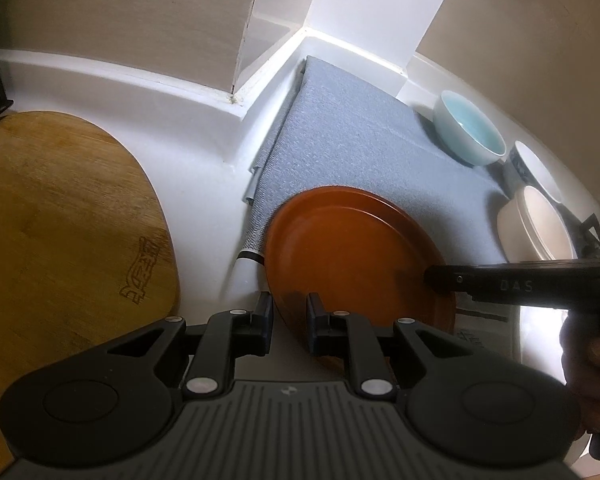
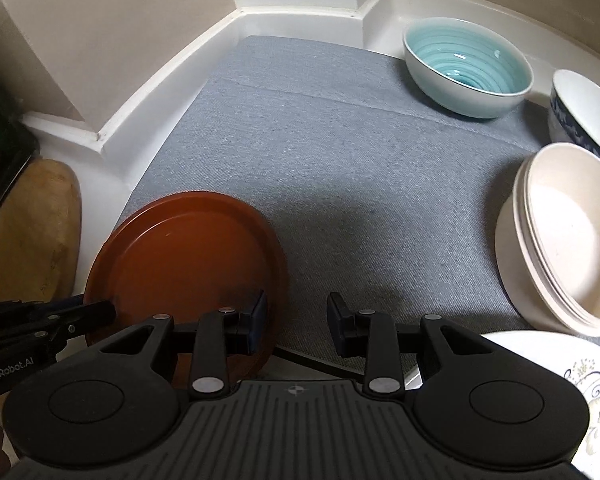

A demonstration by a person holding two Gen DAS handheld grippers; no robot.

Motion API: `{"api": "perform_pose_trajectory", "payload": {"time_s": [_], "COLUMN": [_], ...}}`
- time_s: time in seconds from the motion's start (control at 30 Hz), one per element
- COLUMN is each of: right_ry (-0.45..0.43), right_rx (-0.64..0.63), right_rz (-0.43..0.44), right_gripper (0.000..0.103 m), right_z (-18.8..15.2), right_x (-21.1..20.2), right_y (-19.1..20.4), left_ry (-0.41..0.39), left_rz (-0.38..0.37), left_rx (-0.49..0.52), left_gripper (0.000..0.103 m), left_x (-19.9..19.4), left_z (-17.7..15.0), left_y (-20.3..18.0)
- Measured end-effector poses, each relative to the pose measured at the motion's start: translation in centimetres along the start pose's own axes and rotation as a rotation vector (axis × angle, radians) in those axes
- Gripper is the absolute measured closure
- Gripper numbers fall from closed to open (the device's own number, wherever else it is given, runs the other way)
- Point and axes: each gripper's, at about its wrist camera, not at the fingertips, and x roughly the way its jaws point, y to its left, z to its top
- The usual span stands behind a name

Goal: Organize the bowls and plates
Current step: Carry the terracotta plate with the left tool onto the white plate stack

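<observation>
Brown plate (image 1: 352, 256): lies at the near left corner of the grey mat (image 1: 340, 140), lower middle of the left wrist view, lower left of the right wrist view (image 2: 188, 256); its near rim overhangs the mat's edge.
Left tongs (image 1: 288, 322): bottom centre of their own view, the two pads a narrow gap apart with the plate's near rim between them; whether the pads press on the rim I cannot tell. In the right wrist view they enter from the left edge (image 2: 100, 312) and reach the plate's left rim.
Right tongs (image 2: 298, 322): jaws apart, nothing between them; the left pad hangs over the plate's right rim, the right pad over bare mat. In the left wrist view only one black finger (image 1: 500, 284) shows, entering from the right and lying across the plate.
Blue bowl (image 2: 466, 76): upper right on the mat, ringed glaze inside; also seen in the left wrist view (image 1: 470, 132).
Blue-patterned bowl (image 2: 584, 116): right edge, just behind the cream bowls.
Cream bowls (image 2: 560, 240): nested stack at the right, tilted toward the camera.
Only in the right wrist view: floral plate (image 2: 580, 380), lower right corner.
Only clear in the left wrist view: wooden board (image 1: 60, 240) on the white worktop (image 1: 204, 152), left of the mat; a hand (image 1: 592, 364) at the right edge.
</observation>
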Motion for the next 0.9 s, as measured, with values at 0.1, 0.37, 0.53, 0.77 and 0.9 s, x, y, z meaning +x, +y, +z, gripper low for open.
{"api": "perform_pose_trajectory", "payload": {"time_s": [0.1,0.37,0.53,0.77,0.9], "right_ry": [0.005,-0.048,-0.109,-0.182,-0.203], "right_rx": [-0.007,-0.002,0.023,0.069,0.119], "right_rz": [0.019,0.031,0.036,0.011,-0.023], "right_gripper": [0.085,0.092,0.092,0.092,0.092], "right_z": [-0.2,-0.9,-1.4,-3.5,-5.2], "right_x": [-0.1,-2.4,-5.2,-9.0,-10.6], "right_y": [0.2,0.6,0.2,-1.3,-3.0], "left_ry": [-0.001,-0.043,-0.079,-0.110,-0.110], "left_rz": [-0.004,-0.010,-0.037,-0.100,-0.156], "left_rx": [0.015,0.048,0.077,0.145,0.206], "left_gripper": [0.085,0.087,0.087,0.087,0.087], "left_x": [-0.1,-1.6,-2.9,-4.1,-4.3], "left_z": [-0.1,0.0,0.0,-0.1,-0.6], "left_y": [-0.3,-0.8,-1.8,-4.5,-6.4]}}
